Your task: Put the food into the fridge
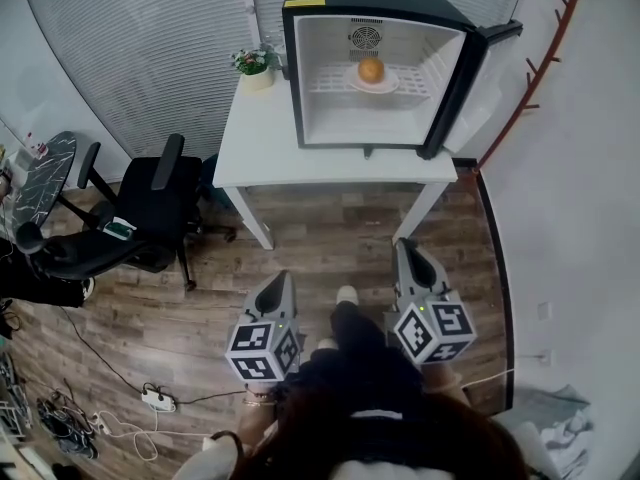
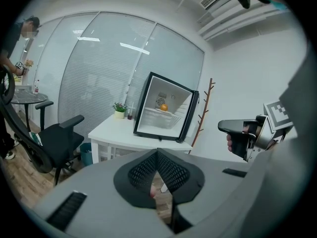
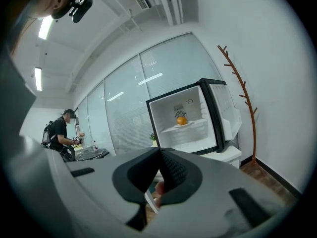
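Far left: round table (image 1: 45, 173) with a dark patterned top; a person (image 3: 59, 133) stands beside it in the right gripper view; black chair (image 1: 140, 218) just right of it on the wood floor (image 1: 330, 258); power strip (image 1: 158, 400) with cables on the floor at lower left; left hand-held gripper (image 1: 283, 278) low in the head view, pointing ahead toward the table (image 1: 330, 158), well short of it; its jaws are narrow, tips meeting with nothing gripped, clear in the left gripper view (image 2: 157, 155); the white table stands against the blinds, with a small potted plant (image 1: 255, 66) at its back left corner; fridge (image 1: 375, 63) sits on the table right of the plant, its door (image 1: 465, 78) swung open to the right; the orange (image 1: 371, 70) is inside the fridge, resting on a white plate (image 1: 371, 83) on the wire shelf near the middle, below the rear fan grille; the fridge compartment under the shelf looks bare; right hand-held gripper (image 1: 407, 245) sits right of the left one, apart from it and also aimed at the fridge but well away from it; jaws pressed together with nothing in them, seen in the right gripper view (image 3: 160, 152); the marker cubes on both hand-held grippers face up toward the head camera; far right: brown coat rack (image 1: 545, 63) against the white wall, just beside the open door.
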`<act>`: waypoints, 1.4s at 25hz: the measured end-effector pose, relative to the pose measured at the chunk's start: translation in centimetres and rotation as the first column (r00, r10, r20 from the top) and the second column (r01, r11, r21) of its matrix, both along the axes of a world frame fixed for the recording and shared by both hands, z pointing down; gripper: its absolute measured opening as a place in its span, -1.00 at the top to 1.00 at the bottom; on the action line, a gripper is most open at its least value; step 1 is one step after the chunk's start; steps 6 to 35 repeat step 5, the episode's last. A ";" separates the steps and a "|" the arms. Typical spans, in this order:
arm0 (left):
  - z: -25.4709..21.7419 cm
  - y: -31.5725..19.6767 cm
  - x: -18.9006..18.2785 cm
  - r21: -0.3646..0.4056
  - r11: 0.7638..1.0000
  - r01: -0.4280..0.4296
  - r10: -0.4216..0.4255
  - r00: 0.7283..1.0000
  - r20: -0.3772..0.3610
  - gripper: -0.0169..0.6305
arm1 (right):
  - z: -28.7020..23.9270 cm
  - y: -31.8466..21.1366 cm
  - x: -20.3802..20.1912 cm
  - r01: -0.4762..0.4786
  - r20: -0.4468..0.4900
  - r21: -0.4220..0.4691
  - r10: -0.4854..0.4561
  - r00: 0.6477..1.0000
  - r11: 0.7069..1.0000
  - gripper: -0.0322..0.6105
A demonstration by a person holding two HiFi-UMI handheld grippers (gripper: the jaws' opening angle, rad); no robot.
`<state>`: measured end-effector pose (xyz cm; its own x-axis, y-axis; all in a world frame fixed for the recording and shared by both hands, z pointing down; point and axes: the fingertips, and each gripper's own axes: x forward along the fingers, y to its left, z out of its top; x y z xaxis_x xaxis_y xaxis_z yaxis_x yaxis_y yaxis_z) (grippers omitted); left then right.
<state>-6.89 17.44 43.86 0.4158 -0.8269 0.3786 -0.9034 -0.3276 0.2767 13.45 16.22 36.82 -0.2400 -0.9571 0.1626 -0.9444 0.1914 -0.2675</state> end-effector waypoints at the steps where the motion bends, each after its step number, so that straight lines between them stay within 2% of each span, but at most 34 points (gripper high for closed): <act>1: 0.1 0.0 0.1 -0.002 1.000 -0.002 0.002 1.000 0.000 0.95 | 0.1 0.0 0.1 -0.001 0.001 -0.002 0.001 1.000 1.000 0.92; 35: 0.5 0.0 0.6 -0.012 1.000 -0.010 0.010 1.000 0.001 0.95 | 0.4 0.1 0.4 -0.006 0.002 -0.009 0.006 1.000 1.000 0.91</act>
